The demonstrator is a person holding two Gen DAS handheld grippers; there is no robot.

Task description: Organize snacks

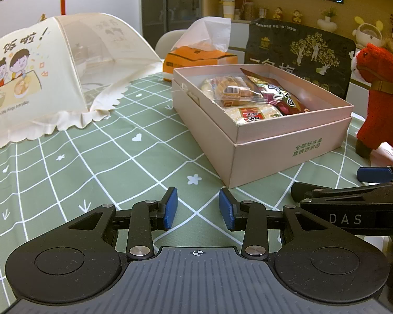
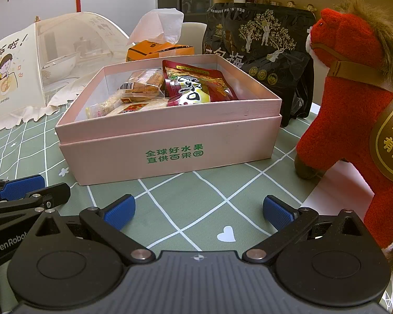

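I see the worktop with its green checked cloth. The pink box sits near the middle of it, in front of both my tools, and the snacks lie inside. A red horse stands just right of the box. My left tool is released and empty. My right tool is released wider, empty too.
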